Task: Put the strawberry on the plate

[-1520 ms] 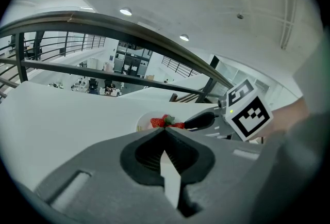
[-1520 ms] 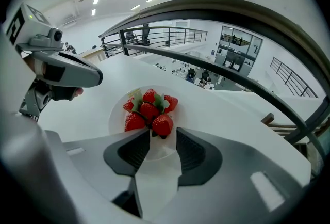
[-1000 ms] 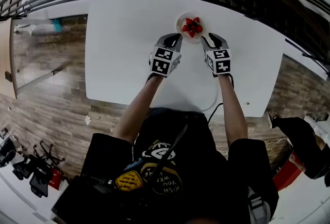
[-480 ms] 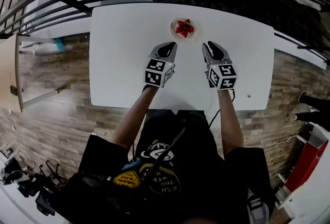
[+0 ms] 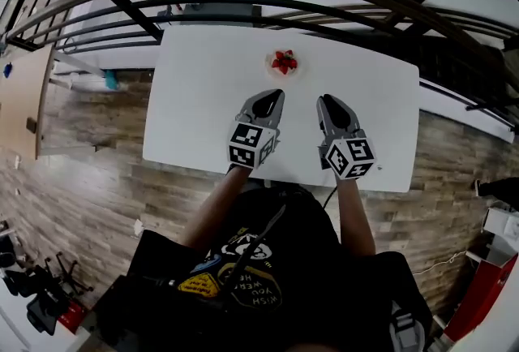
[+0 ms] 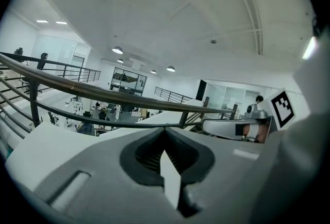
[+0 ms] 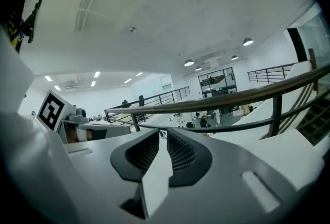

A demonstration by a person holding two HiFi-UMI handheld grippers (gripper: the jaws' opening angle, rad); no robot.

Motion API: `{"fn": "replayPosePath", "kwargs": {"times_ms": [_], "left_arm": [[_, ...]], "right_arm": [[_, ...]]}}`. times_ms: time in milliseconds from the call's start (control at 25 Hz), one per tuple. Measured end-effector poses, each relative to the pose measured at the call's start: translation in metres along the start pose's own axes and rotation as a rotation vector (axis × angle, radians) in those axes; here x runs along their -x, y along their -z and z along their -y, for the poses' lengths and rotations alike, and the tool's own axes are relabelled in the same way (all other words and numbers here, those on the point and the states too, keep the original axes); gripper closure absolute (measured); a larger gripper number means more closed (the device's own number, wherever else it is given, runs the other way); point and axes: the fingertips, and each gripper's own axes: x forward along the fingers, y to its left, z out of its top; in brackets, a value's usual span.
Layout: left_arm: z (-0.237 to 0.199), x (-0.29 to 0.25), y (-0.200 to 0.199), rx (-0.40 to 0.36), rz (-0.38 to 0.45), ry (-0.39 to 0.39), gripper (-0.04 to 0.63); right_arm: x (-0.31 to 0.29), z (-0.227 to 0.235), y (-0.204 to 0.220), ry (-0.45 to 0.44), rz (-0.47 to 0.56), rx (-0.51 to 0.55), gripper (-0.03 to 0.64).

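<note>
A red strawberry (image 5: 284, 61) lies on a small white plate (image 5: 271, 66) at the far middle of the white table (image 5: 203, 99). Both grippers hover over the table's near half, well short of the plate and pointing toward it. My left gripper (image 5: 272, 96) is shut with nothing in it; in the left gripper view its pads (image 6: 154, 153) meet at the tip. My right gripper (image 5: 326, 101) is closing, with a narrow slit still showing between its ribbed pads (image 7: 181, 153) and nothing between them.
A black metal railing (image 5: 243, 6) runs just behind the table's far edge. Wooden floor (image 5: 89, 148) lies to the left and right. The person's body and forearms fill the near side, up to the table's front edge.
Both grippers have drawn back from beside the plate toward the person. The strawberry stays on the plate, which now sits farther from the jaws.
</note>
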Motion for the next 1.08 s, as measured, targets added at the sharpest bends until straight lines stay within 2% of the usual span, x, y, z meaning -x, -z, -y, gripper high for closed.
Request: {"fn": "replayPosePath", "kwargs": {"times_ms": [200, 440, 760, 1080], "left_arm": [[0.059, 0.015, -0.006, -0.043, 0.034, 0.015, 0.595], [0.099, 0.034, -0.001, -0.047, 0.058, 0.016, 0.595], [0.096, 0.05, -0.028, -0.08, 0.089, 0.03, 0.595], [0.093, 0.064, -0.05, -0.089, 0.087, 0.091, 0.595]], "right_arm": [[0.04, -0.018, -0.013, -0.066, 0.053, -0.025, 0.583], [0.08, -0.027, -0.02, -0.113, 0.079, -0.031, 0.607], [0.087, -0.044, -0.028, -0.117, 0.12, -0.08, 0.612], [0.087, -0.062, -0.049, -0.092, 0.15, -0.089, 0.612]]}}
